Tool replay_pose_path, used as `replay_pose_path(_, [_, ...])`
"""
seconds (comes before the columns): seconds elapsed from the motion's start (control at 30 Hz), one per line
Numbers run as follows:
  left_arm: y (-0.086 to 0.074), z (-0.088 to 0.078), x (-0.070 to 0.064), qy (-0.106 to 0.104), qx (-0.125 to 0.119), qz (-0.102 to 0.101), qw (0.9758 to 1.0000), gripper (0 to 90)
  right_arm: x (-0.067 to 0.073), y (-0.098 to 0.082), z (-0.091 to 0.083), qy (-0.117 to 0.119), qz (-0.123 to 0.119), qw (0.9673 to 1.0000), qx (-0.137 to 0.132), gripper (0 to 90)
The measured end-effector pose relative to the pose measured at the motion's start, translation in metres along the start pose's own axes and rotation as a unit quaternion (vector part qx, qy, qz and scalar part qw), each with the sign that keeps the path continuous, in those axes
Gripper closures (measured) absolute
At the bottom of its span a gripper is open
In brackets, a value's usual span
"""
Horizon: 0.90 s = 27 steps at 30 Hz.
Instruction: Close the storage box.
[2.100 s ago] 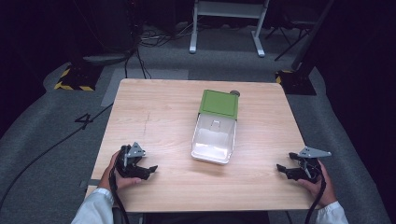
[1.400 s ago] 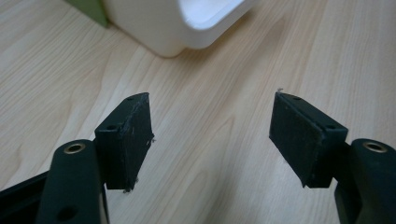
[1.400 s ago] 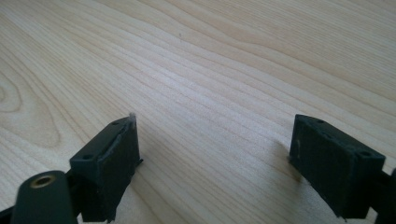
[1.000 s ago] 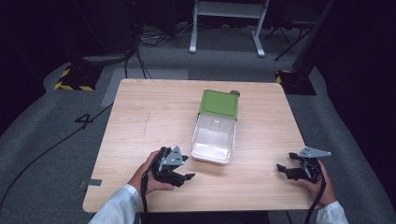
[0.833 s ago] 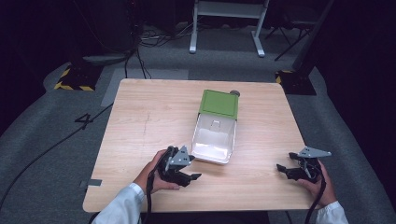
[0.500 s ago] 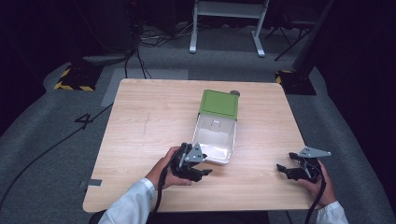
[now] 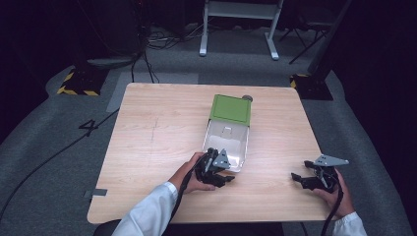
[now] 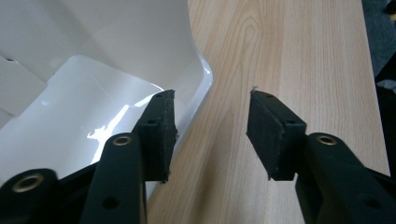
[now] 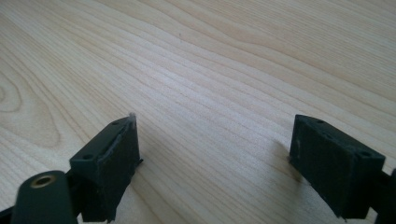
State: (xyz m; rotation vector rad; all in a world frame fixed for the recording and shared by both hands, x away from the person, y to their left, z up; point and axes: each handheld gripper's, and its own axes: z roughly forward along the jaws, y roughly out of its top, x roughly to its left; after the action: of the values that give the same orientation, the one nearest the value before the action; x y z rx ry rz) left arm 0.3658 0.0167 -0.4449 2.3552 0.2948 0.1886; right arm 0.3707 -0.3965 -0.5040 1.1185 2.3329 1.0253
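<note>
1. On the wooden table (image 7: 162, 128), near the middle: an open box (image 7: 227, 140), white inside, with its green lid (image 7: 231, 108) flipped back toward the far edge.
2. Behind the lid, just beside it: a small dark round object (image 7: 247, 98), too small to identify.
3. At the box's near edge: left gripper (image 7: 219, 173), held in the left hand (image 7: 189, 174), white sleeve (image 7: 147, 216) entering from the bottom.
4. Seen from the left gripper view: jaws apart, straddling the box's near corner (image 8: 203, 77), one pad (image 8: 161, 133) over the white interior, the other pad (image 8: 268, 135) over bare wood. Contact with the rim: cannot tell.
5. Near the right front edge of the table, well apart from the box: right gripper (image 7: 301, 179), held in the right hand (image 7: 334, 191), grey plate (image 7: 330, 160) on top.
6. From the right gripper view: jaws wide apart, nothing between the pads (image 9: 112, 168), bare wood grain beneath.
7. Beyond the table: grey floor (image 7: 59, 142) with a cable (image 7: 54, 152), a painted "4" (image 7: 86, 125) and a white stand (image 7: 241, 24).
</note>
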Motion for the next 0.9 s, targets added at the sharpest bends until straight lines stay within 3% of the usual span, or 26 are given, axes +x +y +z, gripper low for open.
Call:
replay_pose_path(0.13, [0.0,0.007,0.003,0.01,0.013,0.005,0.9999,59.3,0.0,0.0,0.0,0.0,-0.001,1.0,0.0,15.9])
replay_pose_path(0.23, [-0.001,0.011,0.007,0.016,0.016,0.004,0.9997,68.1,0.0,0.0,0.0,0.0,-0.001,1.0,0.0,15.9])
replay_pose_path(0.3, [-0.001,0.012,0.008,0.013,0.011,0.007,0.9998,68.3,0.0,0.0,0.0,0.0,-0.001,1.0,0.0,15.9])
replay_pose_path(0.43, [0.001,0.013,0.009,0.027,0.01,0.015,0.9995,70.9,0.0,0.0,0.0,0.0,-0.001,1.0,0.0,15.9])
replay_pose_path(0.63, [0.0,0.012,0.019,0.035,0.013,0.024,0.999,72.1,0.0,0.0,0.0,0.0,-0.001,1.0,0.0,15.9])
replay_pose_path(0.9, [-0.008,0.009,0.033,0.057,0.012,0.006,0.9983,70.1,0.0,0.0,0.0,0.0,-0.001,1.0,0.0,15.9])
